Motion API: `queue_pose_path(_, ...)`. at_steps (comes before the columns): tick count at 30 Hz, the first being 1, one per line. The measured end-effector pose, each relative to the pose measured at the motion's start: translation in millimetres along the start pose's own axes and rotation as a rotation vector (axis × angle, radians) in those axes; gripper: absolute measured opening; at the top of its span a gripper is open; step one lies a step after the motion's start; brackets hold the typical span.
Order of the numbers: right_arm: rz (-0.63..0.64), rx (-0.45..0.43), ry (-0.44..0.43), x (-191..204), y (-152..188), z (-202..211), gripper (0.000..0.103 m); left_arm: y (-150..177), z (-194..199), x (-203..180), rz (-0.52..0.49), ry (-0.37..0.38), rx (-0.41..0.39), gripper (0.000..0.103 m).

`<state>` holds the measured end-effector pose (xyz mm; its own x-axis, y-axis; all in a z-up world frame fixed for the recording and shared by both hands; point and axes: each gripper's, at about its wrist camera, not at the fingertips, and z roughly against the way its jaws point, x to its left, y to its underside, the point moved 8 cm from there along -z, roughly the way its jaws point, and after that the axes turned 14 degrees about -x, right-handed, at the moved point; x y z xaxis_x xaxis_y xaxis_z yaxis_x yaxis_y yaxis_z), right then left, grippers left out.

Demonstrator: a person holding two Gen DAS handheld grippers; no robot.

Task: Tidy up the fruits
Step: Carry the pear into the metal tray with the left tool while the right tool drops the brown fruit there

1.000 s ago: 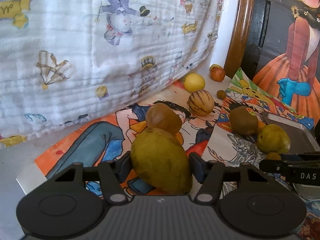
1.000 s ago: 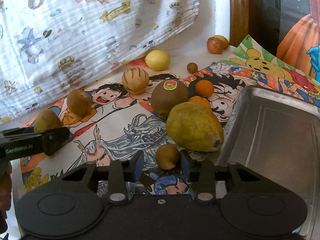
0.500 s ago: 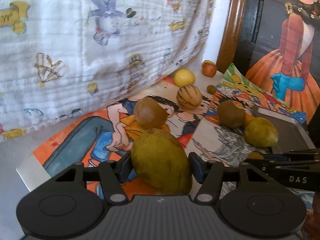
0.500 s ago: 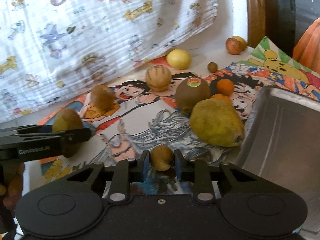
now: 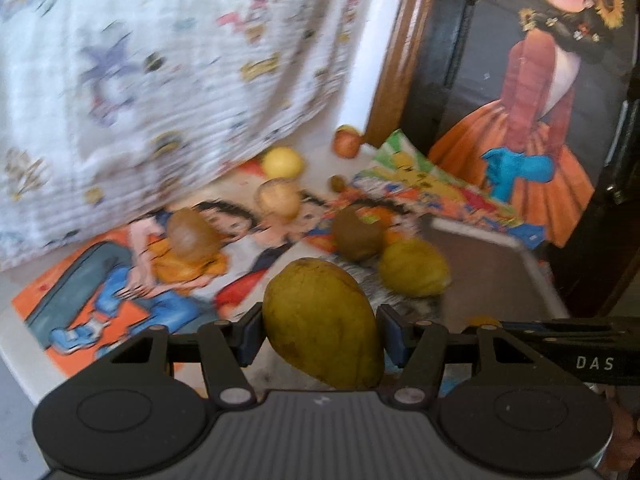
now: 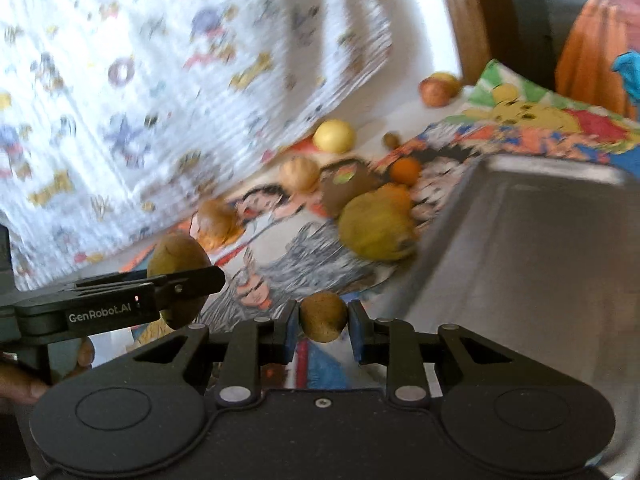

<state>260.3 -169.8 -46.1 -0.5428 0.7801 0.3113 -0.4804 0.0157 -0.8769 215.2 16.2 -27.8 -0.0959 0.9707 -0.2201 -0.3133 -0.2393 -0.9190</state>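
Fingers of the left gripper (image 5: pixel 318 334) clamp a large yellow-green mango (image 5: pixel 322 322), lifted above the cartoon-printed mat (image 5: pixel 100 280). The right gripper (image 6: pixel 322 326) pinches a small brown fruit (image 6: pixel 323 317) just beside the metal tray (image 6: pixel 532 264). Other fruits, among them a lemon (image 6: pixel 334 135) and a stickered kiwi (image 6: pixel 347 188), lie on the mat.

Metal tray (image 6: pixel 532 248) lying open, interior bare, nothing blocking entry from above. Yellow-green pear (image 6: pixel 376 226) and stickered kiwi (image 6: pixel 346 192) crowding tray's left rim. Left gripper (image 6: pixel 182 280) jutting in from left, narrowing that side. Cloth (image 6: pixel 160 80) hanging behind, closing off rear.
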Motion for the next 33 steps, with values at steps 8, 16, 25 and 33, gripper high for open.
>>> queue_pose_path(8, 0.041, -0.163, 0.030, -31.4, -80.4, 51.9, 0.028, -47.8, -10.6, -61.2, -0.008, 0.103, -0.069, 0.062)
queue_pose_path(16, 0.053, -0.215, 0.101, -83.3, -145.9, 37.0, 0.028, -76.3, -59.1, -110.7, 0.011, 0.224, -0.105, 0.045)
queue_pose_path(25, -0.080, -0.109, 0.201, -167.4, -96.0, -33.8, 0.028, -9.8, -136.7, -127.2, 0.085, 0.214, 0.053, 0.043)
queue_pose_path(33, -0.190, -0.121, 0.226, -185.5, -75.9, -56.3, 0.030, 3.5, -141.8, -124.3, 0.056, 0.212, 0.030, 0.044)
